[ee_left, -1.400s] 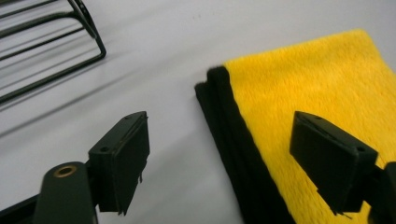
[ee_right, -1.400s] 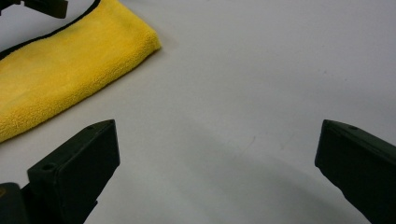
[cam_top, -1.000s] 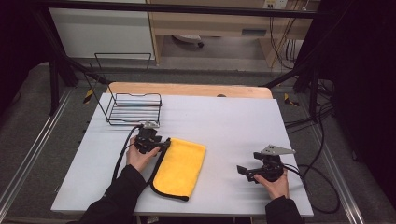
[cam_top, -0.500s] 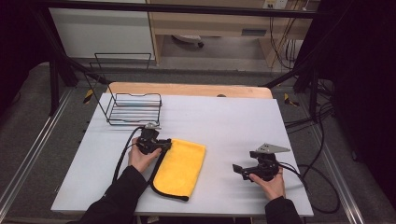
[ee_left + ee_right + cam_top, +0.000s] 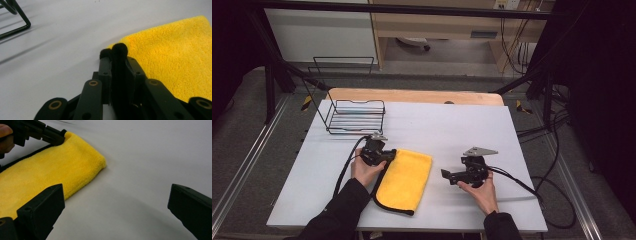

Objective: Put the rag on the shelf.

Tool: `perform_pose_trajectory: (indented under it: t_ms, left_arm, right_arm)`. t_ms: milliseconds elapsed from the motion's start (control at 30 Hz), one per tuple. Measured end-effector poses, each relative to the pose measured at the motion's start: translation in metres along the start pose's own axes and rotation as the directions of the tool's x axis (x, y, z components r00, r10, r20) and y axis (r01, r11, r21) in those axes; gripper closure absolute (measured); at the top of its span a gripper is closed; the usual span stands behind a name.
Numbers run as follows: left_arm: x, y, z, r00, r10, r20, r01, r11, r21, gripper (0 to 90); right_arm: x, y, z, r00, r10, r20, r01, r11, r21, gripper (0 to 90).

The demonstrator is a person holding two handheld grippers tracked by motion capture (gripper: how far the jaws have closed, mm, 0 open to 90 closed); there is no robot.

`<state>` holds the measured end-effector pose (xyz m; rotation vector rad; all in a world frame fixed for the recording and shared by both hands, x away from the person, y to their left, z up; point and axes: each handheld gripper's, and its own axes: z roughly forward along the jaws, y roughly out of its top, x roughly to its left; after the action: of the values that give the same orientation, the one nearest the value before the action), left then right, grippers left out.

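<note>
In the left gripper view the jaws are hiding the near corner of the yellow cloth (image 5: 172,55), so whether they are pinching it cannot be told. The picture's edge is cutting off the wire basket (image 5: 15,17) there, and the right gripper view is cropping the cloth's left end.

The cloth (image 5: 404,180) is a bright yellow, deep-pile fabric, fluffy and matt, with a narrow black stitched border along its edges. The table (image 5: 447,130) top is a smooth, pale grey sheet with a faint satin sheen; a strip of light, varnished wood (image 5: 412,96) shows along its far edge. The basket (image 5: 355,116) is thin black wire, smooth and slightly glossy. The left gripper (image 5: 113,51) is matt black hard plastic with brass-coloured rivets, its tips covered in fuzzy black padding. The right gripper (image 5: 113,202) has the same matt black plastic, and carries a dull grey plate on top.
</note>
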<state>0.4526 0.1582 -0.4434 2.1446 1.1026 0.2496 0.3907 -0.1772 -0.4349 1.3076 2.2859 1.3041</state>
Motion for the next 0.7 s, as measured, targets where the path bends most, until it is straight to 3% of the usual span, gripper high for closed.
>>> perform_pose_trajectory:
  t_ms: [133,433,500,700]
  left_arm:
    - [-0.001,0.000,0.000,0.9999,0.011,-0.001,-0.011,0.9999,-0.004,76.1]
    - [0.000,-0.001,0.001,0.9994,0.035,-0.003,-0.035,0.9994,-0.009,75.7]
    - [0.000,-0.001,0.001,0.9993,0.037,-0.002,-0.037,0.9993,-0.009,75.6]
    - [0.001,-0.001,0.001,0.9993,0.038,0.005,-0.038,0.9992,-0.013,75.1]
  right_arm:
    - [0.010,0.010,0.018,1.0000,-0.001,0.002,0.001,1.000,0.001,7.4]
    - [0.024,0.025,0.057,0.9993,-0.009,0.037,0.006,0.998,0.066,26.2]
    - [0.023,0.025,0.062,0.9993,0.012,0.036,-0.014,0.998,0.067,31.4]
    - [0.021,0.023,0.068,0.9991,0.014,0.039,-0.017,0.997,0.080,45.2]
